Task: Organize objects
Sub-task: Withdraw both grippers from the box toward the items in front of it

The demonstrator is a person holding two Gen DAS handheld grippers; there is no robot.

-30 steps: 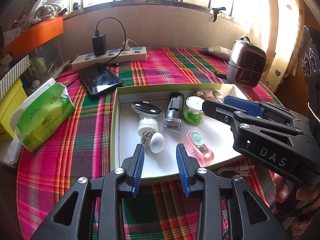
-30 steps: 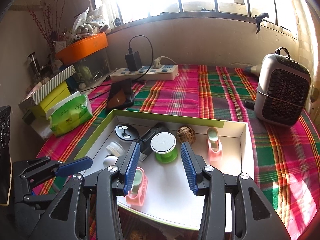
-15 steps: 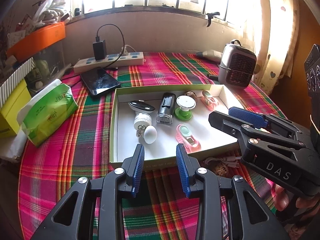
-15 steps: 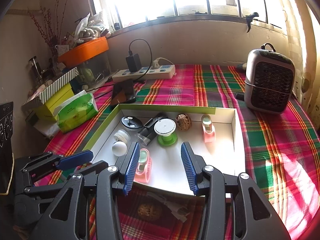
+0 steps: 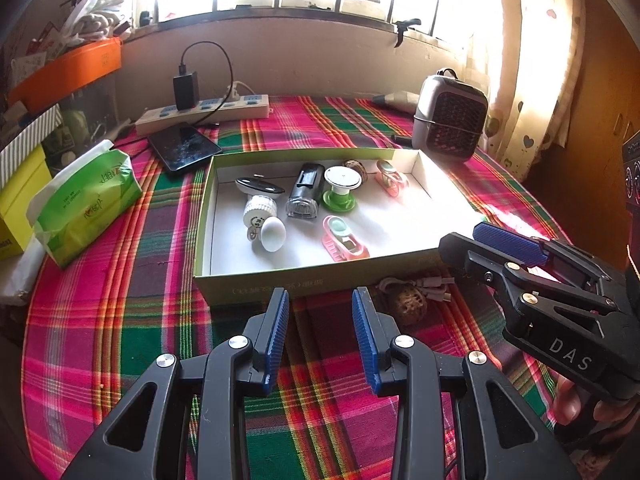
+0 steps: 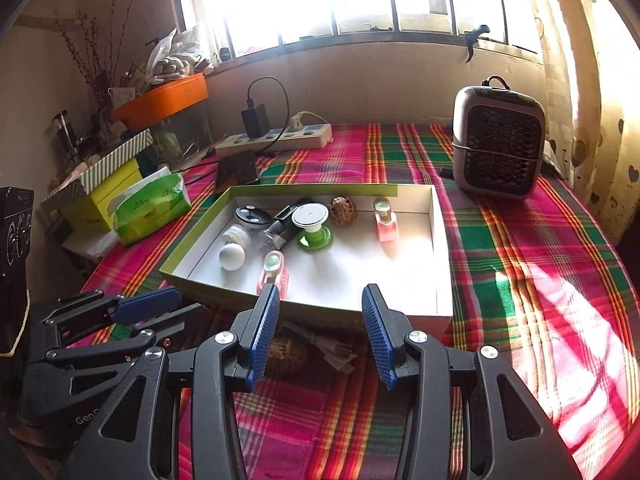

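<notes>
Both grippers, left gripper (image 5: pixel 320 312) and right gripper (image 6: pixel 318 308), gape empty; only the right wrist view shows twigs (image 6: pixel 86 48).

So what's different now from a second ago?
Both grippers, left and right, backed away from the box, uncovering a brown ball and a cable on the cloth in front of it. Nothing was grabbed or dropped. Jaws stayed open and empty; the box's contents didn't move.
</notes>
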